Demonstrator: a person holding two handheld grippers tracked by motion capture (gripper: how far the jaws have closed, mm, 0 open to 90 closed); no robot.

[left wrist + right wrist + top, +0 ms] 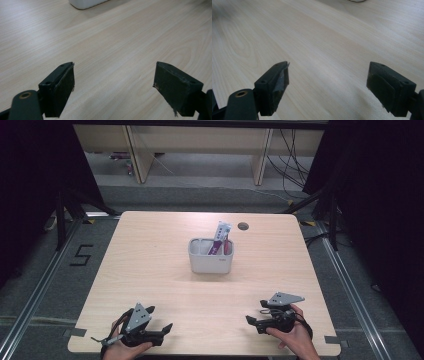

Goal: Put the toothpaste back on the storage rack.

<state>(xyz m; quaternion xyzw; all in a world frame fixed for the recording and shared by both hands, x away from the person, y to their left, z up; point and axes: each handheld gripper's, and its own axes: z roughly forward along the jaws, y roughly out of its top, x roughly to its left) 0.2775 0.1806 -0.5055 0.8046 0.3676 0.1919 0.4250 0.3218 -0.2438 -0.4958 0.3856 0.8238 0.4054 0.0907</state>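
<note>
A white two-compartment holder [210,256] stands at the middle of the light wooden table [150,265]. A purple-and-white tube [219,236] leans out of its right compartment beside a reddish item [228,246]. My left gripper [160,317] rests near the front left edge, held by a hand, and its jaws are open with nothing between them. In the left gripper view the gripper [113,75] points over bare wood toward the holder's base [85,3]. My right gripper [255,311] lies near the front right edge. It [328,75] is open and empty, with bare tabletop between its jaws.
A round cable hole [243,226] sits at the table's far edge behind the holder. Wooden shelving legs [140,160] and loose cables [292,155] stand on the floor beyond the table. Dark curtains flank both sides.
</note>
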